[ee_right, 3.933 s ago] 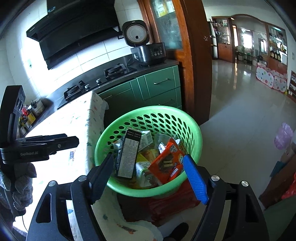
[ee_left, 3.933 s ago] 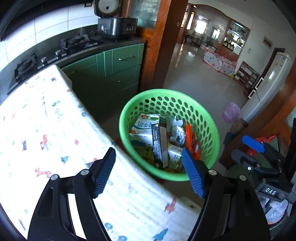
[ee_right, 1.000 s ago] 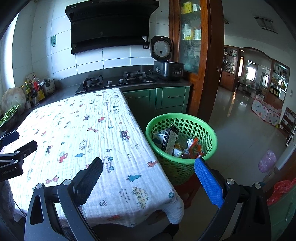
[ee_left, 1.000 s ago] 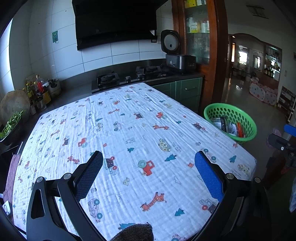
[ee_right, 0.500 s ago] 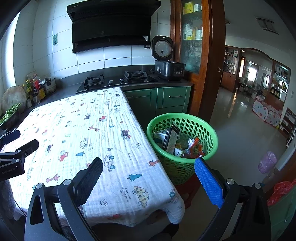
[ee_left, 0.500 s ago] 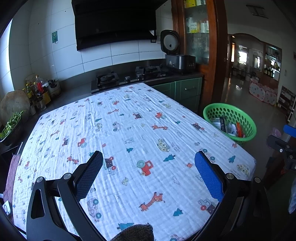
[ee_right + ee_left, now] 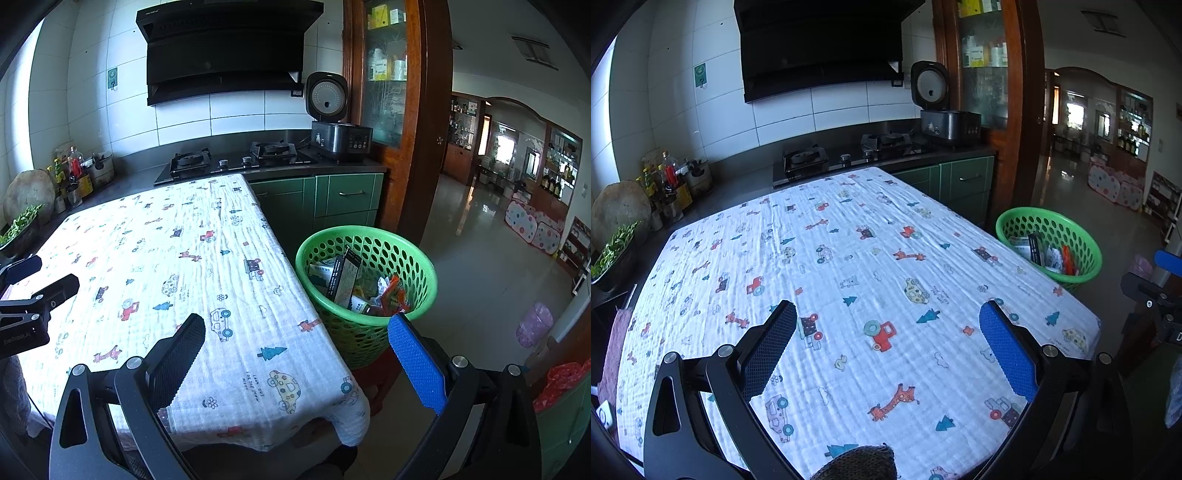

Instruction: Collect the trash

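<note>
A kitchen table (image 7: 849,266) under a cartoon-print cloth fills both views, bare of litter, with the green perforated basket (image 7: 373,332) standing off its right edge, just beside the cloth's overhang. The trash (image 7: 364,284) — cartons, a dark flat box and crinkled wrappers — lies inside the basket; by judgement it is light, easily crushed and slippery on its film surfaces, so the stiff box edge or a carton corner gives the surest hold. The left gripper (image 7: 886,325) and right gripper (image 7: 295,332) are both spread wide and empty; the lower layers of trash, the basket's foot and the floor behind the table are hidden.
</note>
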Demonstrator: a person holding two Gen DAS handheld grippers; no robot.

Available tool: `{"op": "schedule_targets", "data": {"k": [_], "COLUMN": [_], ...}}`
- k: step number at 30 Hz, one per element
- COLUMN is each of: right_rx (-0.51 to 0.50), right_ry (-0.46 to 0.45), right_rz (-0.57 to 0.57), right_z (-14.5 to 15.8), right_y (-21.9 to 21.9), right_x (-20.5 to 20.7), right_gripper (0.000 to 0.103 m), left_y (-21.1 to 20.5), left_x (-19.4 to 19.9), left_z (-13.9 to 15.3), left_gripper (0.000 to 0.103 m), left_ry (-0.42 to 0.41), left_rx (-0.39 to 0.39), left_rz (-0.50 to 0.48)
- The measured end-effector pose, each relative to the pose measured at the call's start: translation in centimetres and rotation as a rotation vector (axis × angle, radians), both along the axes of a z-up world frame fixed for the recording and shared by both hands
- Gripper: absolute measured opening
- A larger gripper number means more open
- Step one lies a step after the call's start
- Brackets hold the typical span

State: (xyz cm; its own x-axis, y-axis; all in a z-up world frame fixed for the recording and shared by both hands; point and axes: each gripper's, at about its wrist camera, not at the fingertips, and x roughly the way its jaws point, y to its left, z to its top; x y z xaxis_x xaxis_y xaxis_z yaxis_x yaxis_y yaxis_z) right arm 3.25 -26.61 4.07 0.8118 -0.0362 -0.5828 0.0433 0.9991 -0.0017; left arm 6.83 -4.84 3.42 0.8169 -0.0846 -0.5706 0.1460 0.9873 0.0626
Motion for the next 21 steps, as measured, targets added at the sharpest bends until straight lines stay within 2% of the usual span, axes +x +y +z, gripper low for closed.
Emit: {"op": "schedule_targets", "data": {"k": [21], "right_rx": [-0.005], "right_ry": [0.001], "right_rz": [0.016], "right_z": [-0.16], "right_y": [0.4], "right_x": [0.16], "right_gripper": [0.096], "left_y": [0.04], "left_x": [-0.07], "left_z": [0.12], "left_gripper": [0.098], "left_ry": [0.0], "left_rx": [0.001], "left_rz": [0.005]}}
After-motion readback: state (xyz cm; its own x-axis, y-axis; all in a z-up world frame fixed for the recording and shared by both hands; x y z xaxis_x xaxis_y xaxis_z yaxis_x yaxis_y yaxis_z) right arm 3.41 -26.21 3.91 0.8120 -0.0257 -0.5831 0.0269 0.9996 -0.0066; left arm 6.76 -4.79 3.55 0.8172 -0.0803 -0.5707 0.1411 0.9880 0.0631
